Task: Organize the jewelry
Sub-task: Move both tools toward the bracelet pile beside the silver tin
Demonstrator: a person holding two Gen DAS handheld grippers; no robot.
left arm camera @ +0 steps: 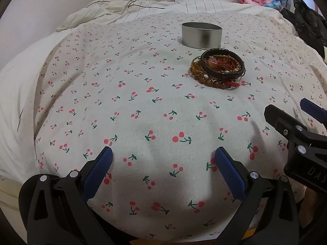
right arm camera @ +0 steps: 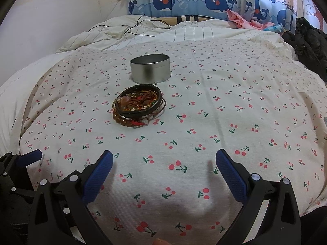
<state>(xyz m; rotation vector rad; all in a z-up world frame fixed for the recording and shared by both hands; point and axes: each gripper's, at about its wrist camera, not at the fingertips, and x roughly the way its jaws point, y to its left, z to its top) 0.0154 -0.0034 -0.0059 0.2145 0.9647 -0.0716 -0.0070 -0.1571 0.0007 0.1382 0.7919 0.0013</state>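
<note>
Two hand-held grippers hover over the near end of the bed, both with fingers spread apart and nothing between them. The left hand-held gripper [left arm camera: 163,157] and the right hand-held gripper [right arm camera: 164,160] sit side by side above the cherry-print cloth [right arm camera: 224,110], well short of the work.

Take the jewelry pile [right arm camera: 139,107] as the landmark: a heap of bracelets, with a dark braided bangle on top, amber beads below and red cords tangled inside. Just beyond the pile, close but apparently not touching, stands the round metal tin [right arm camera: 150,68], open-topped and upright; its inside cannot be seen from here. Both grippers are on the near side of the pile, opposite the tin.

From the left gripper the pile lies ahead and to the right; from the right gripper it lies ahead and slightly to the left. So the pile sits roughly between their lines, and the right looks marginally nearer. The heap is round, with no clear long axis, so a grasp across the bangle's rim seems the likely approach before lifting toward the tin.
</note>
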